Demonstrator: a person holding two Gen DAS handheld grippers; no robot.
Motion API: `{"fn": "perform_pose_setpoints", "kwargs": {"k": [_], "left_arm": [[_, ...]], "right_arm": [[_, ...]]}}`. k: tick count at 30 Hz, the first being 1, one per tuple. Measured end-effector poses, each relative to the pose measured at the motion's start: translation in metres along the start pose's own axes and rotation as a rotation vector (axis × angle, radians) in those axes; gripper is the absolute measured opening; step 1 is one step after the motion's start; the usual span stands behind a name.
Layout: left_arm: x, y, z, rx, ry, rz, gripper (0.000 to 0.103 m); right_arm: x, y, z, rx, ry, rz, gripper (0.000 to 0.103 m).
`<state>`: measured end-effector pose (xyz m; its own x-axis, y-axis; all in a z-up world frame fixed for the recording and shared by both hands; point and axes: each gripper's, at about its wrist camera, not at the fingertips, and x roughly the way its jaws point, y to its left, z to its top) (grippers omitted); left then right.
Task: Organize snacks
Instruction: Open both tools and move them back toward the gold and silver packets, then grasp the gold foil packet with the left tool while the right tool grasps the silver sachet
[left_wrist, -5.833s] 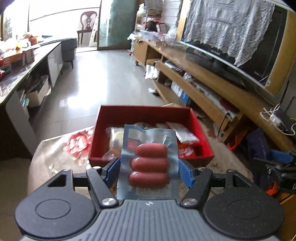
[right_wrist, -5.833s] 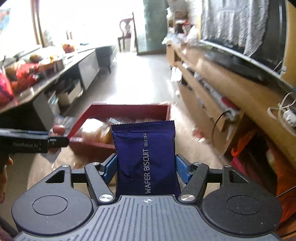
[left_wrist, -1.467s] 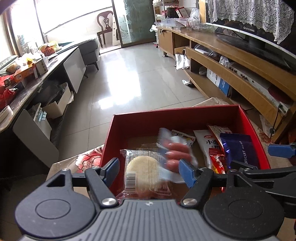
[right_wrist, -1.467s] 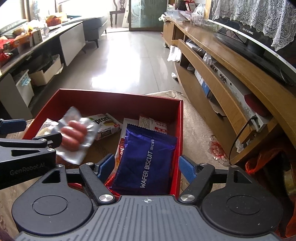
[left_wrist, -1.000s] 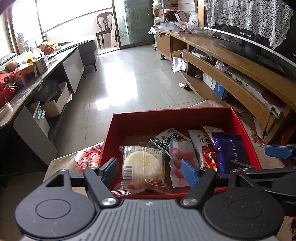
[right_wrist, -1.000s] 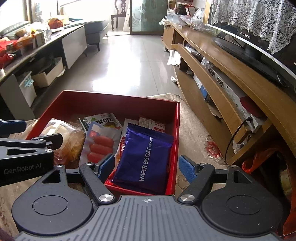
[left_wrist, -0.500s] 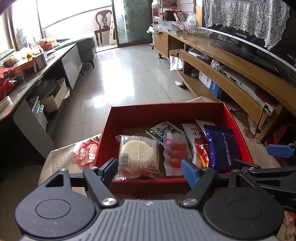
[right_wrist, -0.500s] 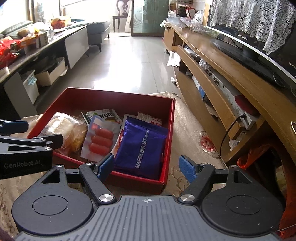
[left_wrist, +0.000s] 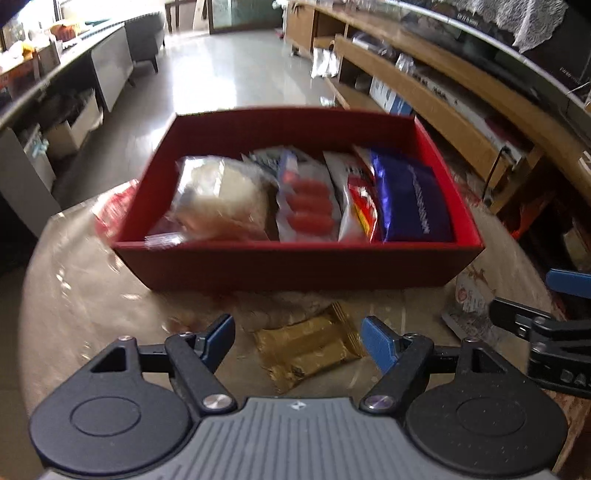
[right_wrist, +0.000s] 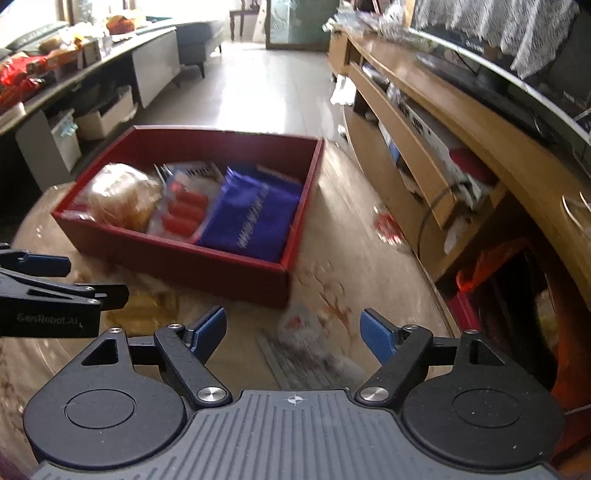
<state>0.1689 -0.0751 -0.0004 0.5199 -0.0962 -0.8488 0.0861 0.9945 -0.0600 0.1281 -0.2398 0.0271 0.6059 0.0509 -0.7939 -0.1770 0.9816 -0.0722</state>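
The left gripper (left_wrist: 297, 338) stands wide and empty over a gold-wrapped snack (left_wrist: 308, 349), which lies flat on the table (left_wrist: 74, 295) between the blue pads without touching them, so I judge it the next pick. The right gripper (right_wrist: 293, 328) is also empty and its jaws are opening, with a clear packet with printed stripes (right_wrist: 303, 343) lying just beyond its fingertips, probably its own next target.

At twelve o'clock from both grippers sits the red box (left_wrist: 295, 262). Inside it, a round cake in clear wrap (left_wrist: 221, 199) lies at nine o'clock, the sausage pack (left_wrist: 308, 203) in the middle, a red-and-white sachet (left_wrist: 354, 206) beside it, and the purple wafer biscuit bag (left_wrist: 410, 203) at three o'clock, side by side to use the floor of the box.

Earlier each gripper held a snack, the left the sausages and the right the wafer bag. Both now lie in the box, and the grippers have drawn back from it toward the loose packets on the table.
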Motion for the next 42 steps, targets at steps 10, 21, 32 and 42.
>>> {"fn": "perform_pose_setpoints", "kwargs": {"k": [10,21,32,42], "left_arm": [[0.043,-0.012,0.006,0.043,0.032,-0.022,0.075],[0.03,-0.03,-0.023,0.197,0.112,-0.111,0.076],[0.038,-0.034,-0.02,0.139,0.098,-0.022,0.057],[0.026,-0.016,-0.024,0.093,0.142,-0.058,0.04]], "right_arm": [[0.012,-0.016,-0.011,0.012,0.061,0.003,0.084],[0.019,-0.025,-0.015,0.045,0.105,0.014,0.084],[0.036,-0.034,-0.013,0.038,0.136,0.007,0.084],[0.054,-0.027,-0.009,0.015,0.172,0.062,0.084]]}}
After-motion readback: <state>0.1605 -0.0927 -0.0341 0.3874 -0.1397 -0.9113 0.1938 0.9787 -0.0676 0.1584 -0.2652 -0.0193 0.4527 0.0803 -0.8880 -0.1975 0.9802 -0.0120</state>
